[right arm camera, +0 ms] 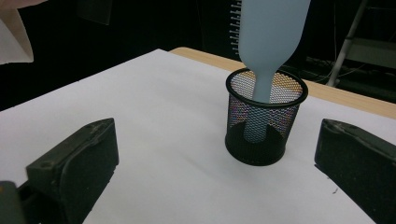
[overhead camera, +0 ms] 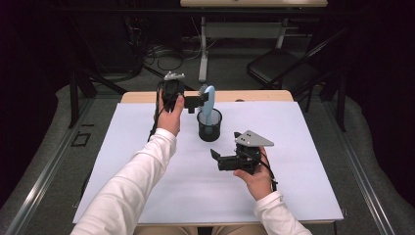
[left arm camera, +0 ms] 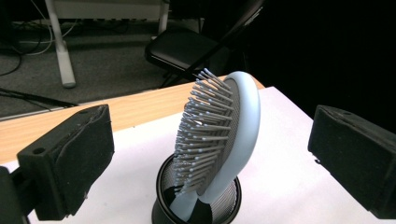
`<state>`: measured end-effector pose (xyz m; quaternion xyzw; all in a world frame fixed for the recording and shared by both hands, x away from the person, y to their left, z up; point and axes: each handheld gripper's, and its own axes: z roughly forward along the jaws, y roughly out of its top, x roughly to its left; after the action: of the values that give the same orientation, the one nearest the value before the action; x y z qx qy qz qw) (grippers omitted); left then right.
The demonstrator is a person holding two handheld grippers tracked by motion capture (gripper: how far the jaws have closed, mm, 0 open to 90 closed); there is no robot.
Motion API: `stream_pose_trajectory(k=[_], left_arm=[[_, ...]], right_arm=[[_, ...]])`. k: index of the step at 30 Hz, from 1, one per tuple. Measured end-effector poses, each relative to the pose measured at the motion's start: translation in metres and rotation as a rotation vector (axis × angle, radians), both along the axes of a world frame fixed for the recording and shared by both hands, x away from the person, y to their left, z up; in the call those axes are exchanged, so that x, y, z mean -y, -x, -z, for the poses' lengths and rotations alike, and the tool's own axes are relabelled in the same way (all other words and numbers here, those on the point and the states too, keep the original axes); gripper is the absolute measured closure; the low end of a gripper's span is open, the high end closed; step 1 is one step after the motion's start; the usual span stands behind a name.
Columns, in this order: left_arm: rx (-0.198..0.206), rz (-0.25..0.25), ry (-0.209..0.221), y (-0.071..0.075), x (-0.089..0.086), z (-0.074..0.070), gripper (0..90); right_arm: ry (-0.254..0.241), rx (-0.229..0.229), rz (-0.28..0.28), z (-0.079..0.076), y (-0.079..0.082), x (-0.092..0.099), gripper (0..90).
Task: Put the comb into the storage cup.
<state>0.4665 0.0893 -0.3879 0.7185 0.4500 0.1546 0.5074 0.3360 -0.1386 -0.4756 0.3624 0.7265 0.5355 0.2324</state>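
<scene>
Holding off: we are keeping both tools away from the work for now, and nothing is sitting between either pair of jaws.
Left gripper (overhead camera: 195,101): we are holding it raised at the far side of the table, jaws spread wide, pointing at the head of the hairbrush (left arm camera: 219,135); its pads (left arm camera: 74,158) are standing well apart on either side of the brush, touching nothing.
Right gripper (overhead camera: 220,159): we are holding it low and nearer to us, jaws parted, aimed at the mesh cup (right arm camera: 265,122) from a short way off.
Where the brush is: we are seeing it standing handle-down in the black mesh cup, head up and leaning against the rim, bristles facing the left gripper.
How it will handle: we are judging it light, stiff and smooth-backed plastic, so likely a bit slippery; the bristles are springy and are offering no firm grip.
Where to take hold: we are favouring the edges of the oval head or the narrow neck just above the rim, pads on the hard shell rather than on the bristles.
Cup: we are judging it light and easy to tip or lift along, so steadying it may help.
Table (overhead camera: 147,186): we are working on a white sheet over a wooden top.
</scene>
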Motion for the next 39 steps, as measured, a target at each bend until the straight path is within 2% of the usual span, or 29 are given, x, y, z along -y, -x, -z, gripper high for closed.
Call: stream_pose_trajectory(k=[17, 24, 39], left_arm=[[-0.006, 0.033, -0.041, 0.008, -0.008, -0.008, 0.4], [-0.013, 0.036, -0.072, 0.01, -0.015, -0.009, 0.4], [-0.019, 0.029, -0.081, 0.017, -0.029, -0.011, 0.4]], right_arm=[[0.001, 0.001, -0.002, 0.0, 0.0, 0.0, 0.0], [-0.001, 0.006, -0.002, -0.001, 0.0, 0.001, 0.0], [-0.002, 0.005, -0.001, -0.001, 0.0, 0.0, 0.0]])
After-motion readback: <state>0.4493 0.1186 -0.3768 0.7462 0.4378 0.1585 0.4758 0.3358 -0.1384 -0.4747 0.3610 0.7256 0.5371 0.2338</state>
